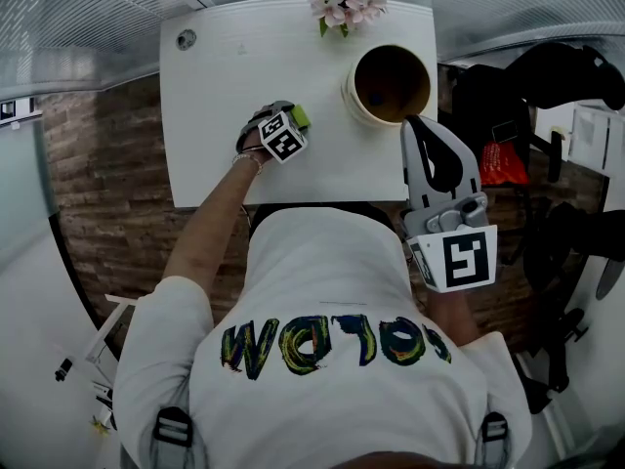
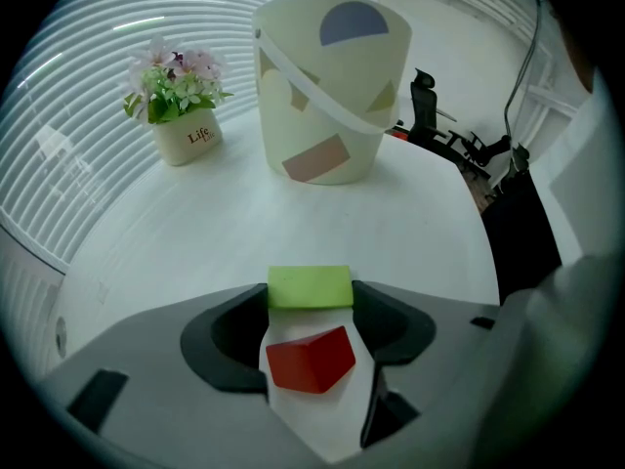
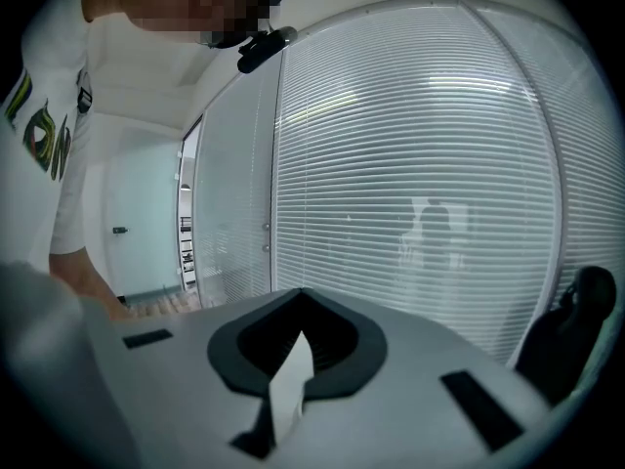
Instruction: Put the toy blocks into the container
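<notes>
Left tool (image 2: 311,299) clenched on green block (image 2: 310,286) at its tips; red block (image 2: 311,360) further back between jaws; container (image 2: 332,86) ahead on worktop (image 2: 195,242); shallow tip pinch may let green slip short; right tool (image 3: 296,340) closed, empty.

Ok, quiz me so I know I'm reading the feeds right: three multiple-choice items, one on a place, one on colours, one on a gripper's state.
1. In the left gripper view, where does the flower pot stand relative to the container?
A) to its left
B) to its right
C) inside it

2. Which block colours lie between the jaws of the left gripper?
A) blue and yellow
B) green and red
C) red only

3. The jaws of the right gripper are:
A) wide apart
B) closed on a block
C) together, holding nothing

Answers:
1 A: the pot stands apart from the container, on its left.
2 B: the green block sits between the jaw tips, and the red block lies behind it, nearer the camera.
3 C: the tips meet with nothing between them.
</notes>
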Demonstrator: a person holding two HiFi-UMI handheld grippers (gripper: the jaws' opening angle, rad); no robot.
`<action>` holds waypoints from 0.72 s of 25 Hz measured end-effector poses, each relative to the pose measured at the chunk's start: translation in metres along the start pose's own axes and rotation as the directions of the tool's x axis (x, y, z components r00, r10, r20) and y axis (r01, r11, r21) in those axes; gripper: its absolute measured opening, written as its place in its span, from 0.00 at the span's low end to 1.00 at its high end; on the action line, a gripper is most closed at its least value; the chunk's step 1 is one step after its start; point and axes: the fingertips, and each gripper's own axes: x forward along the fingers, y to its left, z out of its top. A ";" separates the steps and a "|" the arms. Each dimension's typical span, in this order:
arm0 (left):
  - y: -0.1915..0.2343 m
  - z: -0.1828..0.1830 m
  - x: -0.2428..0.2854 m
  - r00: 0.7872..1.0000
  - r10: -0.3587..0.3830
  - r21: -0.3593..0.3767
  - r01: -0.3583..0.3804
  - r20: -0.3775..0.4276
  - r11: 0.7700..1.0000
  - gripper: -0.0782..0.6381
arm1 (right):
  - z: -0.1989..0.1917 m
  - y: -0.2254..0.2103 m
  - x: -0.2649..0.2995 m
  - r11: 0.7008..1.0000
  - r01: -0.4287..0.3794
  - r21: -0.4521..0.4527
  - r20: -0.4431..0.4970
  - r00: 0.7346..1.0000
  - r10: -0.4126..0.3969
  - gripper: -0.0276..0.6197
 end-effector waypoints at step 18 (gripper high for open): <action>0.016 0.033 -0.054 0.982 0.102 -0.136 -0.080 0.161 0.987 0.49 | 0.007 0.000 0.003 1.000 -0.012 -0.012 0.021 1.000 0.013 0.06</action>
